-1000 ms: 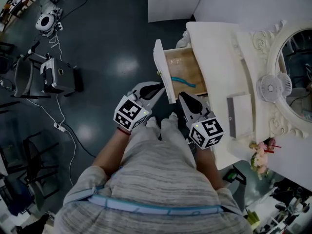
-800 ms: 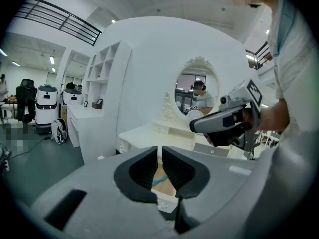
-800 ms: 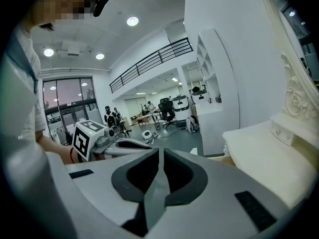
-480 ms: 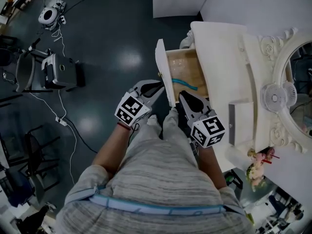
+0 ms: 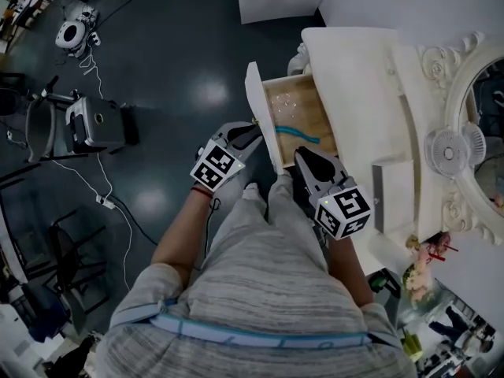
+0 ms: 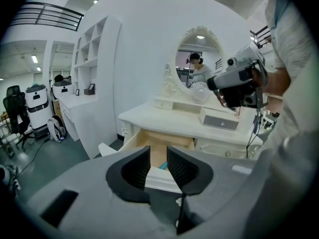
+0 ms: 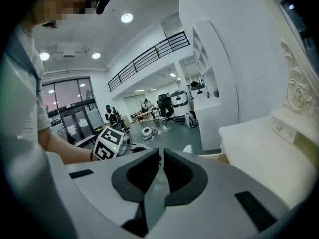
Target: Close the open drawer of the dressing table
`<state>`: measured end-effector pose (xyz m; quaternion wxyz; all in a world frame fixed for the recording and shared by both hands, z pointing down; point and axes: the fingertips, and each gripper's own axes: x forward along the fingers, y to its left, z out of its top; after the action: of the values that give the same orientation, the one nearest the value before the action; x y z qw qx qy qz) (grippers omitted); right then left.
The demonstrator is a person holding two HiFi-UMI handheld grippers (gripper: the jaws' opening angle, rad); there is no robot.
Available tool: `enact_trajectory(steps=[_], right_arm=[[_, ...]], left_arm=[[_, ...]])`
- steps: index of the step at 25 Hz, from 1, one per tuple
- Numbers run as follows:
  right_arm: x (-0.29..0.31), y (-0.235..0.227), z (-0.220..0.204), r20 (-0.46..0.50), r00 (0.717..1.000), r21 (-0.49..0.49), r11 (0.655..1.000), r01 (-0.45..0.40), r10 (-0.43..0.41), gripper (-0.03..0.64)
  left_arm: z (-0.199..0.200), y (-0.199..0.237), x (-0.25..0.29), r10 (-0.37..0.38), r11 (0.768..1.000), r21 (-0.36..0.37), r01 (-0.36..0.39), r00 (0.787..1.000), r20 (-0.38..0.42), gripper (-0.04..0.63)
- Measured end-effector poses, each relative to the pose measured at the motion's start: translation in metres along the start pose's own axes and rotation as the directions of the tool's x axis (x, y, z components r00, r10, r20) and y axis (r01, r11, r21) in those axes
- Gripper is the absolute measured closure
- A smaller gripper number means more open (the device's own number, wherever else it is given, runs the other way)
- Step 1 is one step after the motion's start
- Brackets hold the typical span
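The wood-lined white drawer is standing pulled out from the carved white dressing table, with a teal strip lying inside it. On the table, a small white fan and a grey-fronted box are sitting before the oval mirror. The left gripper is hovering just beside the drawer's front panel, its fingers released and just opening on nothing. The right gripper is hanging by the drawer's near corner, fingers clenched together and empty. Since a second ago the left gripper is sitting closer to the panel, while the drawer is staying equally far out.

No legible txt, labels, brands or nos. visible anywhere.
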<state>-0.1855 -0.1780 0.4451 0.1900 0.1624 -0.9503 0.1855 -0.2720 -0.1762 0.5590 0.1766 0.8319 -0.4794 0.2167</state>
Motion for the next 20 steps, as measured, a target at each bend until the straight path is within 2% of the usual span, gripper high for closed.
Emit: enact_trajectory(steps=[8,13,20], right_arm=[[-0.002,-0.014,-0.005,-0.016,1.0,0.016,1.0,0.027,-0.027,0.604],[-0.003,-0.019,-0.007,-0.026,0.999,0.027,0.999,0.038,-0.038,0.604],[-0.003,-0.028,-0.011,-0.04,0.998,0.039,0.998,0.055,-0.054,0.604]], left_arm=[[-0.052,0.015,0.034,-0.007,0.999,0.03,0.012,0.988,-0.157,0.483],[-0.077,0.019,0.052,-0.014,0.995,0.09,0.039,0.965,-0.261,0.479],[-0.101,0.031,0.073,-0.001,0.989,0.14,0.053,0.938,-0.348,0.469]])
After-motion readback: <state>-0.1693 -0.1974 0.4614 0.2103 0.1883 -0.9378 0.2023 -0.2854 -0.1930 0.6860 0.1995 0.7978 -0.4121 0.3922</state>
